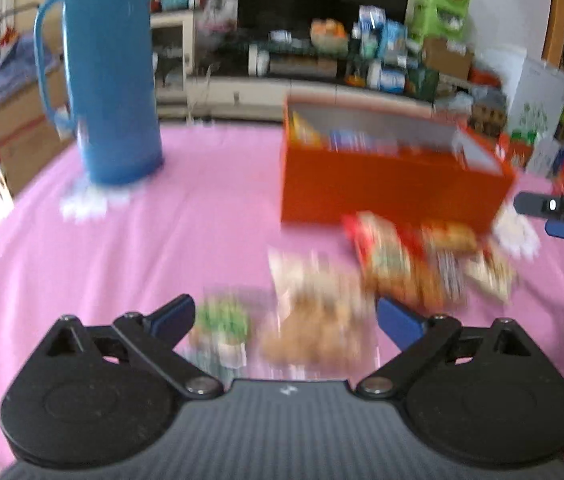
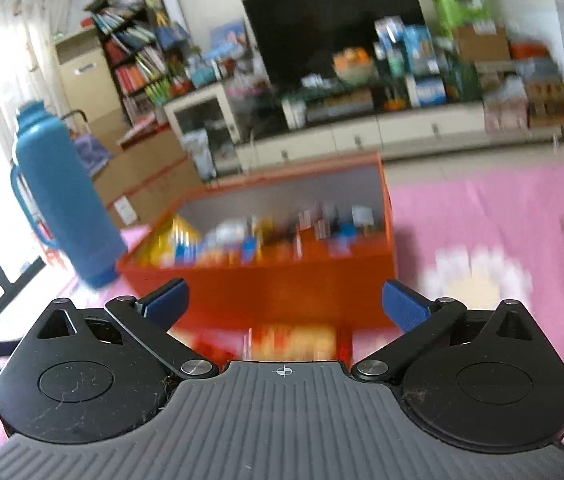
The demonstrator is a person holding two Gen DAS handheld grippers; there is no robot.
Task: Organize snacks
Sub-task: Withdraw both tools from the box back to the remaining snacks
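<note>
Currently, left wrist view: your left tool [image 1: 286, 314] is spread wide, empty, low over loose snack packets [image 1: 394, 264] lying near the orange box [image 1: 382, 188] on the pink counter [image 1: 121, 248], likely lining up a pick. Right wrist view: your right tool [image 2: 285, 300] gapes, empty, facing the box, which is part-filled.

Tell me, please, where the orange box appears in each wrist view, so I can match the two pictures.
Left wrist view: the orange box sits right of centre on the pink tablecloth, with snack packets lying in front of it.
Right wrist view: the orange box fills the centre, just beyond the open right gripper.
Shared landmark: the blue flask stands left of the box in both.
</note>
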